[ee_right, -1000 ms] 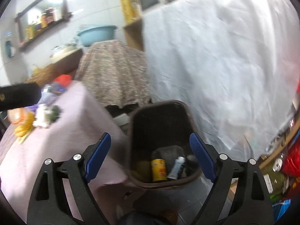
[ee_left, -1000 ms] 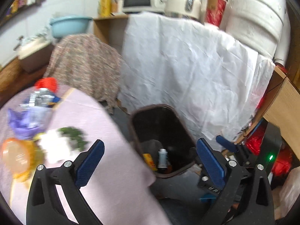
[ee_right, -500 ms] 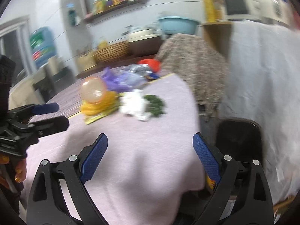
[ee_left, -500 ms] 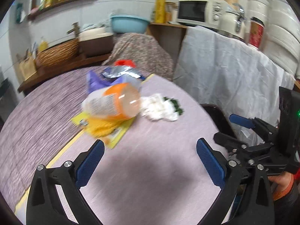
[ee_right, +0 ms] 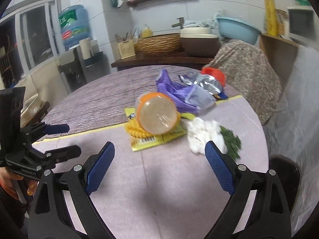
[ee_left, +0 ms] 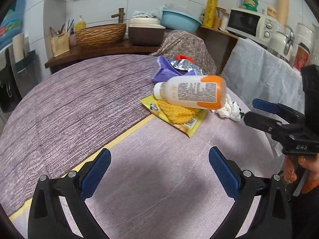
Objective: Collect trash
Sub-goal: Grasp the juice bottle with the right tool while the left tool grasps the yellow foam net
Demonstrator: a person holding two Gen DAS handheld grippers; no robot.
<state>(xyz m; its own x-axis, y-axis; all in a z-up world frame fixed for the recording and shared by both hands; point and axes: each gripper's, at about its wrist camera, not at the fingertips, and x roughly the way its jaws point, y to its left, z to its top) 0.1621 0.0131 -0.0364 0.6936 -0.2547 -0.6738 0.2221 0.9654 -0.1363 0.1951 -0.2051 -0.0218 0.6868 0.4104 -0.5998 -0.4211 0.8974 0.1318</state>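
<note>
altogether one heap of trash sits on the round desk, toward its far right side, and both grippers hang short of it over bare cloth: one plastic bottle lies on its side, smooth and translucent with an orange band at its base and a white cap, resting on one flat yellow wrapper with a barcode and a bumpy yellow net-like piece; behind it are one crumpled purple bag, one creased silver foil packet and one red ribbed lid; beside the bottle lie one wad of white tissue and a small scatter of green leaves. the desk cloth is woven, dark lilac on the far half, paler near, split by one yellow stripe. one dark bin stands off the desk's right edge. the left gripper has its two blue ridged fingers wide apart with nothing between; the right gripper likewise, fingers spread and empty
</note>
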